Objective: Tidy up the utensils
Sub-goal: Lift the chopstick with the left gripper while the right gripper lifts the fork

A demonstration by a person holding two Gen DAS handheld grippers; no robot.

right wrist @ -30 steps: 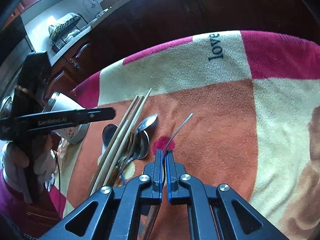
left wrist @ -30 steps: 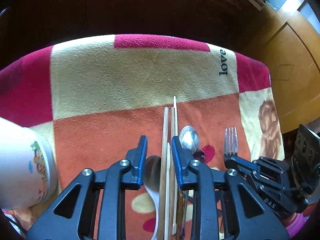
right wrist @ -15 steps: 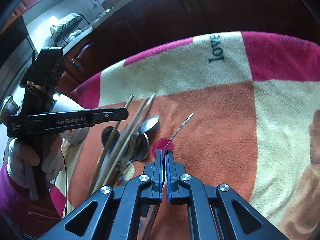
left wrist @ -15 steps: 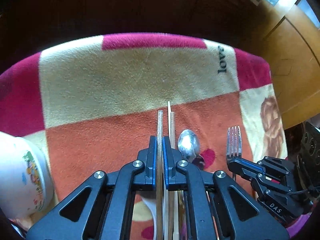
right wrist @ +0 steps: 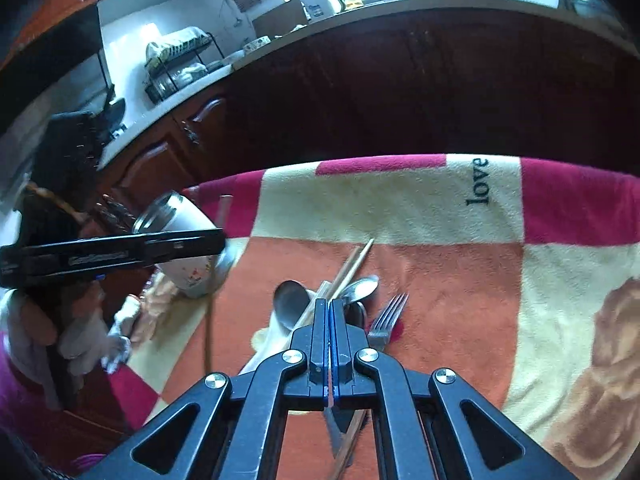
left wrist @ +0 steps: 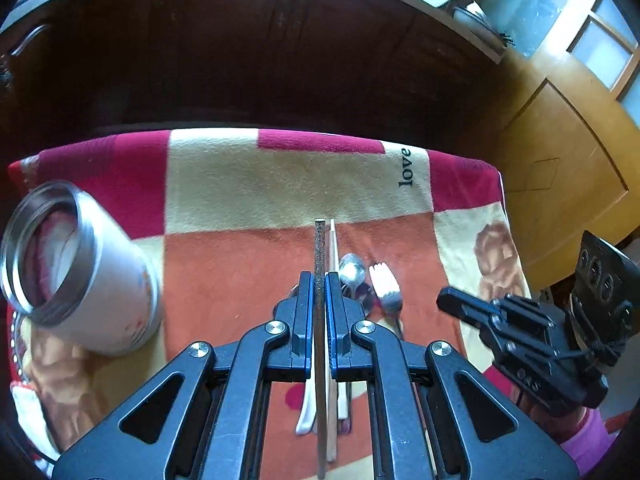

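While the left tool (left wrist: pixel 319 300) clamps one chopstick (left wrist: pixel 319 248) clear of the utensil pile (right wrist: pixel 340 300), the empty right tool (right wrist: pixel 330 320) sits closed, and next comes the steel cup (left wrist: pixel 80 264)

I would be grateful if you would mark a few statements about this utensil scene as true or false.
1. The left gripper is shut on a dark chopstick. True.
2. The right gripper has its jaws wide open. False: they are shut together.
3. The blanket carries the word "home". False: it reads "love".
4. The fork is close beside the spoons, over the blanket's orange square. True.
5. In the left wrist view, the white cup stands to the right of the utensils. False: it stands to their left.
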